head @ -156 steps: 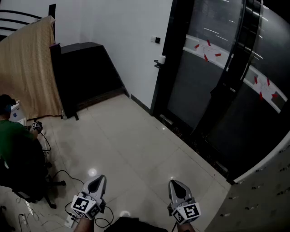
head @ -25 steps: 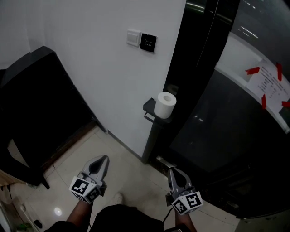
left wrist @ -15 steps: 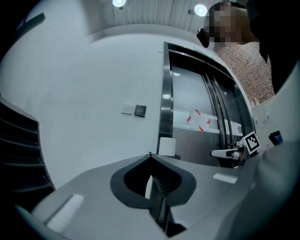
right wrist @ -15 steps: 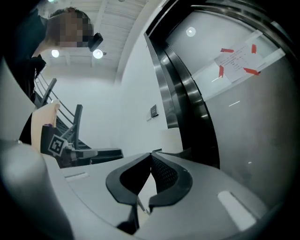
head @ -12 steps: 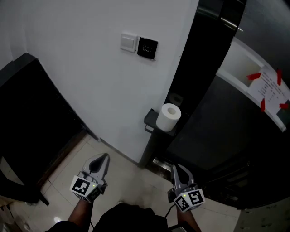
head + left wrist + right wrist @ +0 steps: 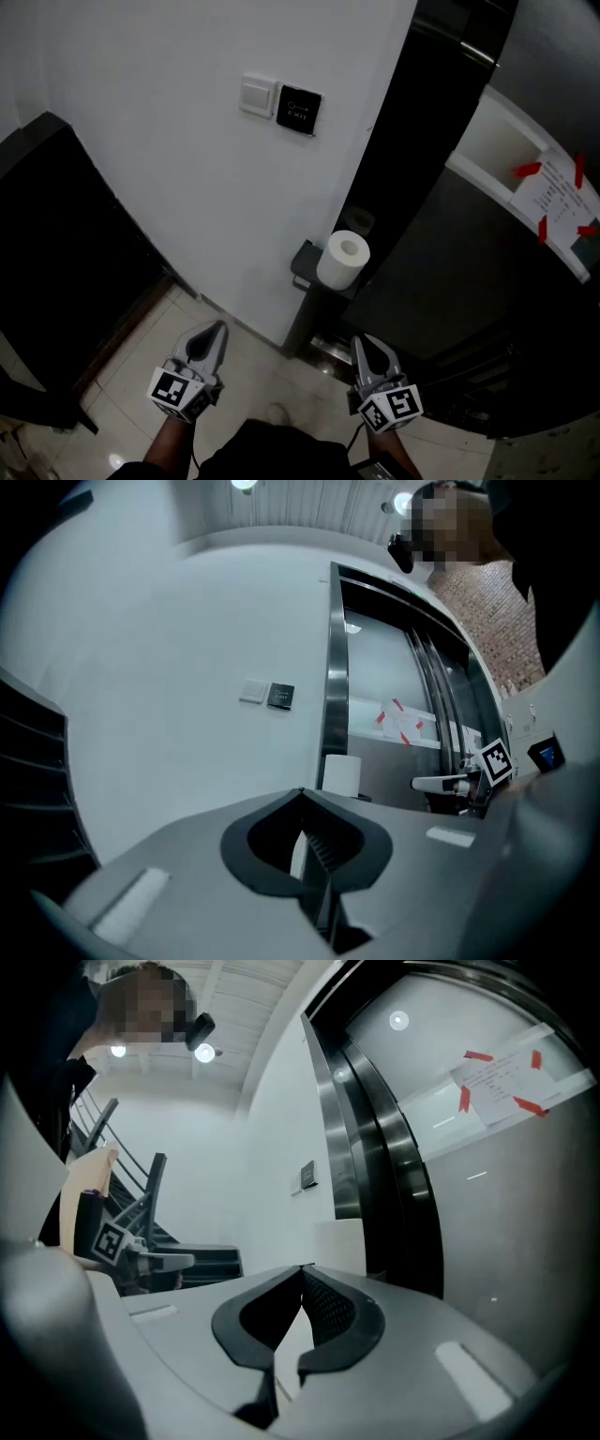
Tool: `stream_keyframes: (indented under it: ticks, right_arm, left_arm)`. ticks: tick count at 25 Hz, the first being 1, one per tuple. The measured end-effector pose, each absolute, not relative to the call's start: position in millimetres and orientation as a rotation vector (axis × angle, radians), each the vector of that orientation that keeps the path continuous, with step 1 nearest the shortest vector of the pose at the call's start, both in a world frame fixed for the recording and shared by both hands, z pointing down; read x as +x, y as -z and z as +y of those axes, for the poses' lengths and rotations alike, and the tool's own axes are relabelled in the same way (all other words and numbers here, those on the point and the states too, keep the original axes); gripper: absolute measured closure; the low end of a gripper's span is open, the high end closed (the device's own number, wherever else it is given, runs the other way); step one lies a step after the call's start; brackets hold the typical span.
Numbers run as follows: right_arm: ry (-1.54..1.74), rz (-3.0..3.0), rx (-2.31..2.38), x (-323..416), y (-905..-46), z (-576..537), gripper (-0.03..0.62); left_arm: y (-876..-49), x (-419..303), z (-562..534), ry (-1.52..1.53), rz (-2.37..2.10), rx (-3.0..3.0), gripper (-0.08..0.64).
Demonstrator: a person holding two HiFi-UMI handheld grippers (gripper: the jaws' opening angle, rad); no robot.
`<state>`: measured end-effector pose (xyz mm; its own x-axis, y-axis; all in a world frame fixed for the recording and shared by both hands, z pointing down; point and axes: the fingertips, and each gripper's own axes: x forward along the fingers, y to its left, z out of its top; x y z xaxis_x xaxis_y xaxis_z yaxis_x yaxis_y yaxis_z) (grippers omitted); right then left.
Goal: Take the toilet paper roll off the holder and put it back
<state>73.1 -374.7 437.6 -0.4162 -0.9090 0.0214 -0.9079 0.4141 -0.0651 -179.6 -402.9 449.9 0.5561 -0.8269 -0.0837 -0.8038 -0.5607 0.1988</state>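
The toilet paper roll (image 6: 343, 260) stands upright on a small dark holder (image 6: 302, 260) fixed at the right edge of the white wall (image 6: 141, 122), just where the wall meets a black door frame (image 6: 398, 141). Its hollow core faces up. Neither gripper touches the roll; both are nearer the person and lower in the head view, well apart from it.

The left gripper (image 6: 216, 328) is held level over the pale floor tiles (image 6: 258, 370), pointing towards the wall to the left of the holder. Its own view shows the two jaws pressed together at the tips with nothing between them, and the roll shows just beyond the tips, slightly to the right.

The right gripper (image 6: 362, 340) is held level too, near the foot of the door frame and to the right of the roll. Its jaws are also closed tip to tip and empty, with the white side of the roll showing just past them.

Higher on the wall, a white switch (image 6: 256, 95) sits just beside a black panel (image 6: 299, 110). On the far right, a paper notice (image 6: 560, 187) is stuck to the dark door with strips of red tape. A dark piece of furniture (image 6: 56, 244) fills the left side
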Motion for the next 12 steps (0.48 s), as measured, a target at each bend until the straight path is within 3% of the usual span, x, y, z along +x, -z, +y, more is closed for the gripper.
stream_keyframes:
  ticks: [3, 7, 9, 12]
  right_arm:
    - [0.064, 2.597, -1.742, 82.8, -424.8, -399.1, 0.559]
    - [0.031, 2.616, -1.769, 82.8, -418.2, -435.9, 0.408]
    - [0.012, 2.605, -1.799, 84.8, -416.6, -448.9, 0.361]
    - [-0.03, 2.563, -1.841, 88.5, -408.9, -466.7, 0.339]
  left_arm:
    - [-436.9, -172.8, -411.8, 0.254, -1.403, 2.662, 0.56]
    - [-429.2, -173.8, -428.1, 0.242, -1.433, 2.671, 0.559]
    - [-431.4, -175.2, -431.7, 0.227, -1.448, 2.659, 0.56]
    - [-432.1, -173.6, -437.5, 0.197, -1.466, 2.654, 0.56]
